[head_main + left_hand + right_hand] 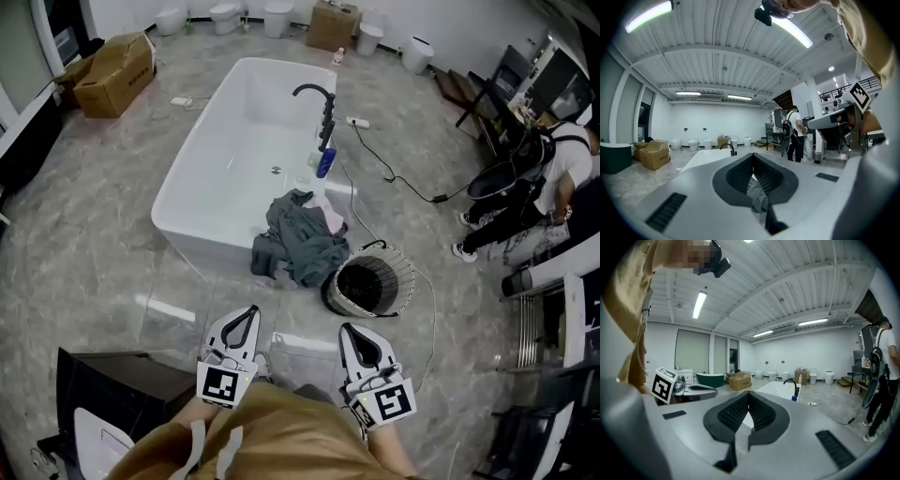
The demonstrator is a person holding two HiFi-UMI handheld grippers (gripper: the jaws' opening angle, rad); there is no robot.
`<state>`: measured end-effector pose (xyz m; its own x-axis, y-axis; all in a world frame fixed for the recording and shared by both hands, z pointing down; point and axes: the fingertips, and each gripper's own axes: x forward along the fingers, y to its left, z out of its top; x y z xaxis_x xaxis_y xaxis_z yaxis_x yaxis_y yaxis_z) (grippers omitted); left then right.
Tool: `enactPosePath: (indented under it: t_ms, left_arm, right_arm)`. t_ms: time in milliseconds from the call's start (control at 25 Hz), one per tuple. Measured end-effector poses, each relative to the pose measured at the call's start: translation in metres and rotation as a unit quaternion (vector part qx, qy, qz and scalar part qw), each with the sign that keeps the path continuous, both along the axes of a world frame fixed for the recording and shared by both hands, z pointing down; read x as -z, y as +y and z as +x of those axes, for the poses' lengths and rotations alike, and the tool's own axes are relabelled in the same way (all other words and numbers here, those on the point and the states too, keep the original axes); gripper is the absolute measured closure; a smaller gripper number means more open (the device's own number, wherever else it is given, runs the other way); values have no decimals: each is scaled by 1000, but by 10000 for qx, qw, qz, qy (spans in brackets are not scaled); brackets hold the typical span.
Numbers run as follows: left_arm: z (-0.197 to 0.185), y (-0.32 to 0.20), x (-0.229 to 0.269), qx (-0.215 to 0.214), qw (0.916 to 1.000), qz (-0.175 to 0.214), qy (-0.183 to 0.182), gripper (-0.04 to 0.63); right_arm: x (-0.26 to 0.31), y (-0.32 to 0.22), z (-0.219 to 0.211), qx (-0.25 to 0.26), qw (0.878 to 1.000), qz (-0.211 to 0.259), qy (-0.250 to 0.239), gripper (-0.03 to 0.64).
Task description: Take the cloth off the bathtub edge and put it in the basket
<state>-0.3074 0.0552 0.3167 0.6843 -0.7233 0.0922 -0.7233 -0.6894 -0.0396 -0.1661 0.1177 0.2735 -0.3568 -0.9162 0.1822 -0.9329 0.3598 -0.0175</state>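
Looking down in the head view, the cloth [298, 239] drapes over the bathtub's [211, 248] near rim, with the basket [368, 284] just right of it. It lies ahead between both grippers. The left gripper [250, 311] seems slightly nearer it, the right gripper [348, 329] nearer the basket. Left gripper view: jaws together, empty, grey cloth beyond. Right gripper view: jaws together on nothing, tub ahead.

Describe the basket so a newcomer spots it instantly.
Find the white bathtub in the middle of the floor. At its near right corner, beside the grey cloth draped over the rim, stands the basket. It is round, wire-sided, dark inside.
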Motion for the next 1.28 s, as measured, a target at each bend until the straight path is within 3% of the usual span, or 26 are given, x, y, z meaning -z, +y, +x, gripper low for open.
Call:
enactPosePath:
  t_ms: [80,240,400,720,960,1160,1280]
  left_arm:
    - [7,-10,-3,-63,9999,-88,50,589]
    - [34,-26,-17,-413,9990,117,-134,589]
    - [66,-36,-27,-488,9987,-107,-50,589]
    - [116,-69,-26,-89,9997,-171,-136,589]
    - [130,-88,-34,15,9995,-86,-301,589]
    - [137,-106,-58,147,9983,-282,-490,589]
    - [148,-128,-69,89,9971,21,-756,589]
  right_arm:
    - [1,-5,5,-62,10000,-37,24,611]
    - [-4,-18,24,-237,9996,-117,64,611]
    - [-21,-26,48,-348,9991,-256,5,611]
    - [-28,-67,103,-21,9995,-292,138,611]
    - [-35,-99,110,202,9989,-165,390,611]
    - [-56,-125,115,381,9969,-139,667,611]
    - [-76,-147,118,479,9947,-132,896,611]
